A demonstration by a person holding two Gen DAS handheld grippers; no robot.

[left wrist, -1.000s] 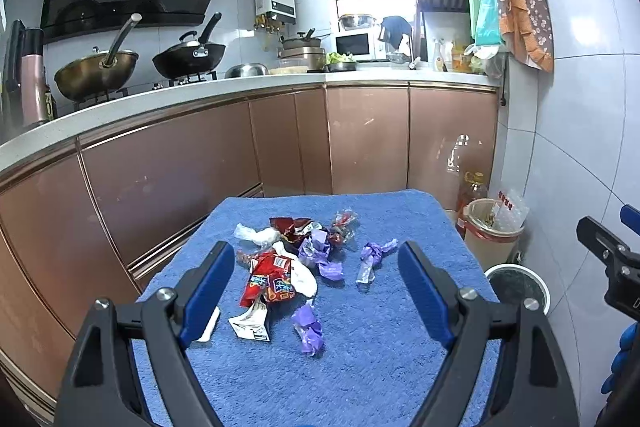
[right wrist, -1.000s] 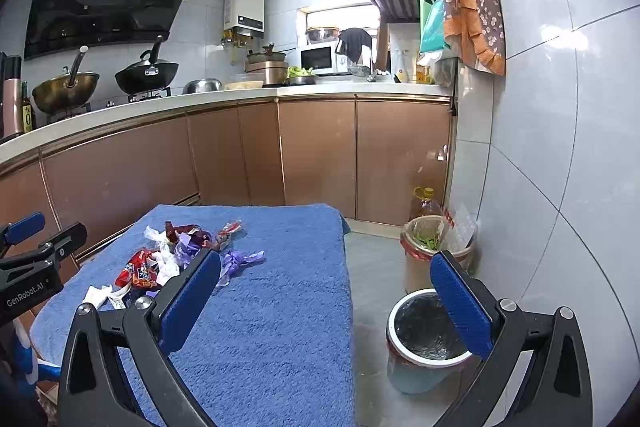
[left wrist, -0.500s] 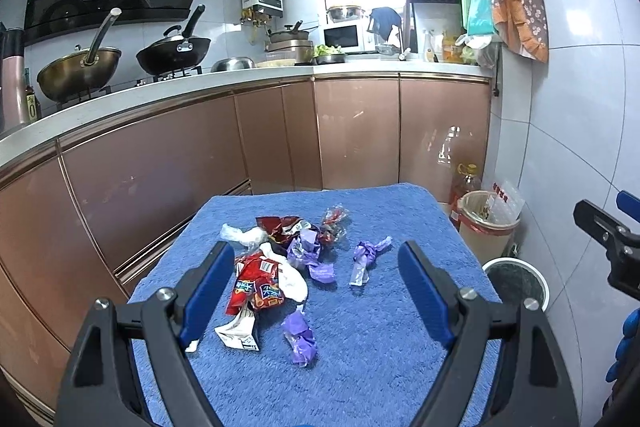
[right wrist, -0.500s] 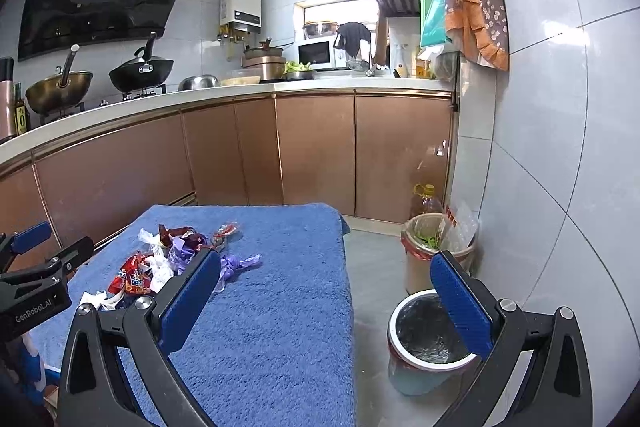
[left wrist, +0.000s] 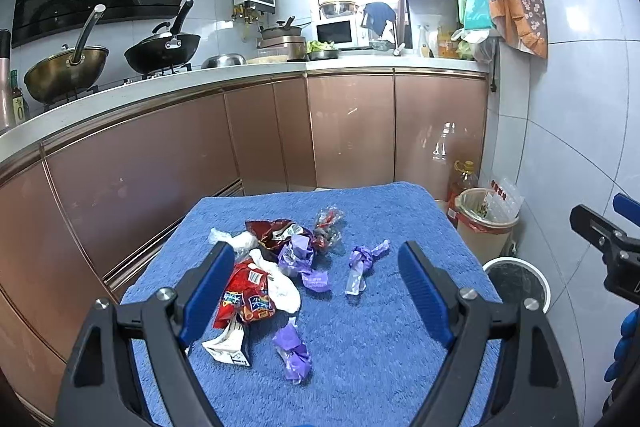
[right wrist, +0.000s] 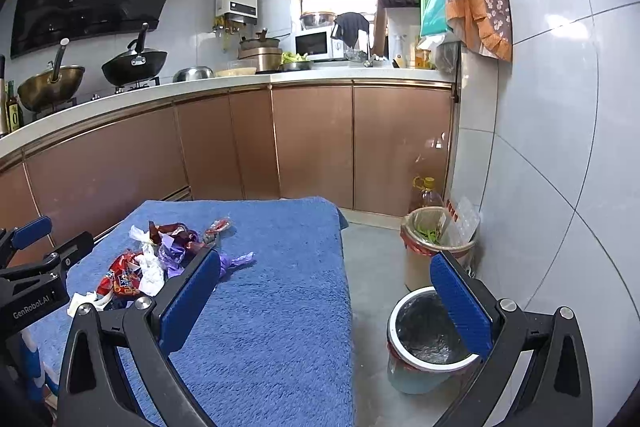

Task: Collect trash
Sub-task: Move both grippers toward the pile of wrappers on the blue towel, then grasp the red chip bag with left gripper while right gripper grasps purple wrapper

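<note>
A pile of trash lies on a blue towel-covered table [left wrist: 384,359]: a red snack wrapper [left wrist: 244,297], white crumpled paper [left wrist: 282,285], purple wrappers [left wrist: 294,349], a twisted purple wrapper [left wrist: 360,261] and a dark red bag [left wrist: 274,231]. The pile also shows in the right wrist view [right wrist: 160,255]. My left gripper [left wrist: 316,291] is open and empty above the near side of the pile. My right gripper [right wrist: 326,301] is open and empty, over the table's right edge, near a round white-rimmed bin [right wrist: 428,343] on the floor.
A second bin with a red-edged liner [right wrist: 436,239] and an oil bottle [right wrist: 426,193] stand by the tiled wall. Copper-fronted kitchen cabinets [left wrist: 352,131] run behind the table, with woks [left wrist: 64,71] on the counter.
My left gripper has risen and pulled back a little, so the trash pile sits lower and nearer between its fingers. The right gripper has barely moved. Both stay open.
</note>
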